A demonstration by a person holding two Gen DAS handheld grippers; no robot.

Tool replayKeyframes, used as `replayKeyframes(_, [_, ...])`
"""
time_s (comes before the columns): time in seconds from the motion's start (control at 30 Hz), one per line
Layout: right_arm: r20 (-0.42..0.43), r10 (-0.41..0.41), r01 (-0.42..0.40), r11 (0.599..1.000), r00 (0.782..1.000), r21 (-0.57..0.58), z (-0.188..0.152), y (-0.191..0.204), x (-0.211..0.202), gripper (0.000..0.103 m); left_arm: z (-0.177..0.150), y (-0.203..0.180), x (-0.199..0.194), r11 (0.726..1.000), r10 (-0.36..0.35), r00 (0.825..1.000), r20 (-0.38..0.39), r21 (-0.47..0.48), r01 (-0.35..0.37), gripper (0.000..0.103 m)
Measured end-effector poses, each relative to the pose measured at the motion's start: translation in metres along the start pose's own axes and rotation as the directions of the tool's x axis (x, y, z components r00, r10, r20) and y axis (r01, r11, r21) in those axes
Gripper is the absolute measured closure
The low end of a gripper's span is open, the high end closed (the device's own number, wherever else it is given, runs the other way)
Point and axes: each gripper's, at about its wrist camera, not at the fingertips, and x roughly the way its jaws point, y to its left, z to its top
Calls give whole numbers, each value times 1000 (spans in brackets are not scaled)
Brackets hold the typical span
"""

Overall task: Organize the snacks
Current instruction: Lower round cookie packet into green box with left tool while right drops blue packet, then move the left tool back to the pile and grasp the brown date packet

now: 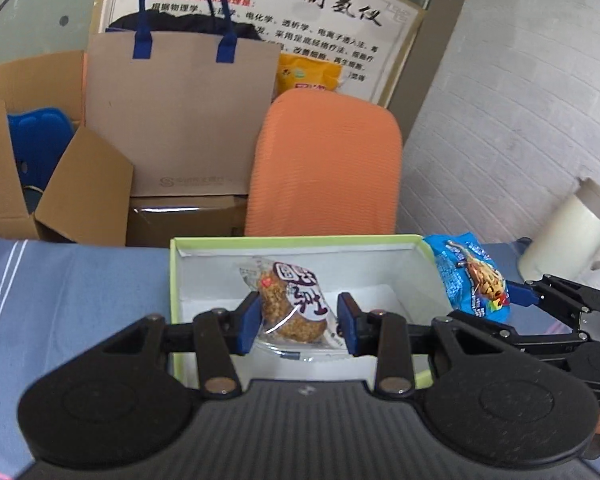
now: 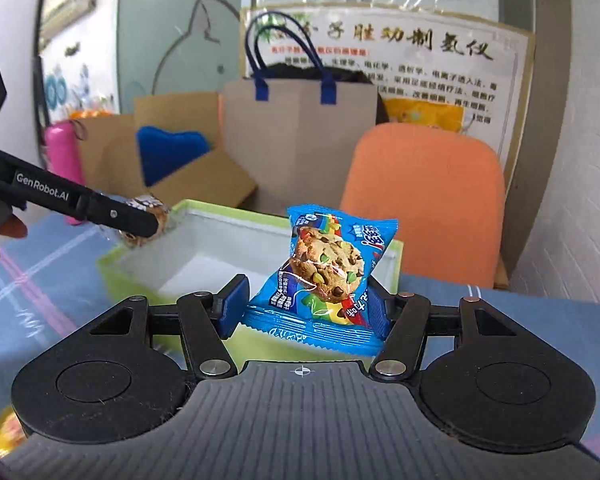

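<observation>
Above a green-rimmed white box [image 1: 296, 240] on the blue cloth-covered table [image 1: 80, 280], 2 packets are held by 2 grippers. Between the blue pads of the left gripper [image 1: 298, 322] a clear-wrapped brown snack [image 1: 294, 304] is seen; the jaws are set moderately apart, the left pad [image 1: 249, 322] is pressed against the wrapper, while contact at the right pad cannot be confirmed from the left wrist view. That packet is positioned over the box interior, near its front wall. From the right wrist view the same left gripper [image 2: 140, 222] is seen at the box's far-left corner with the brown snack [image 2: 148, 216] partly hidden behind its finger. By the right gripper [image 2: 306, 308] a blue cookie packet [image 2: 326, 276] is pinched upright, both pads being closed against its lower sides, just over the box's near-right rim [image 2: 396, 256]. In the left wrist view that blue packet [image 1: 470, 276] is seen at the box's right edge. Behind the table an orange chair back [image 1: 324, 164], a paper bag with blue handles [image 1: 180, 116] and open cardboard boxes [image 1: 28, 160] are visible, with a white jug [image 1: 572, 228] at the right.
</observation>
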Motion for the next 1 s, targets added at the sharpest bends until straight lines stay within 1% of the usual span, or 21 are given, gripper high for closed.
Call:
replayKeyframes(0.03, [-20,1,-1,1000,1000,-3,2,-2,14,57,1,3,6,1000,4,1000,-5,5,-4,63])
replayKeyframes(0.07, [-42,5,-5,1000,999,-2,3,-3,27,56,0,4,10,1000,25,1000,-1,10,-25,52])
replayKeyframes(0.1, [-47,8,-8,1000,999,13,4,-5,37,53,0,4,12,999,48,999,6,23,-48,47])
replayKeyframes(0.13, [-43,10,-8,999,999,31,6,-7,43,46,-2,4,9,997,61,998,18,36,-62,44])
replayKeyframes(0.17, [-33,14,-13,999,999,40,7,-8,44,42,-5,2,3,997,63,998,28,49,-65,44])
replayKeyframes(0.2, [-12,17,-16,999,1000,43,8,-7,40,36,-7,1,-3,996,59,997,41,59,-61,44])
replayKeyframes(0.27, [37,17,-18,999,999,32,8,-4,26,33,-12,-4,-19,995,45,996,73,80,-51,41])
replayKeyframes(0.4, [121,21,-23,1000,992,18,7,5,-16,28,-29,-19,-53,992,31,994,106,119,-43,37])
replayKeyframes(0.47, [160,26,-28,1000,987,12,1,9,-40,22,-42,-26,-69,992,20,994,112,125,-34,35])
replayKeyframes(0.5, [168,28,-29,1000,985,7,-3,12,-51,10,-49,-28,-76,992,9,994,111,121,-23,34])
replayKeyframes(0.6, [166,38,-40,999,985,10,-22,21,-81,10,-74,-31,-97,996,-13,995,100,88,4,33])
replayKeyframes(0.67, [159,67,-73,997,985,29,-38,28,-98,10,-92,-29,-109,998,-13,995,102,65,7,33])
replayKeyframes(0.77, [129,118,-125,991,985,45,-68,46,-121,10,-124,-22,-123,1000,-2,997,75,12,1,33])
replayKeyframes(0.9, [87,203,-208,976,975,55,-111,85,-142,10,-167,-6,-131,995,16,1000,6,-95,-15,32])
replayKeyframes(1.0, [51,239,-242,969,970,59,-140,115,-150,10,-199,4,-138,983,-5,999,-54,-185,-6,33])
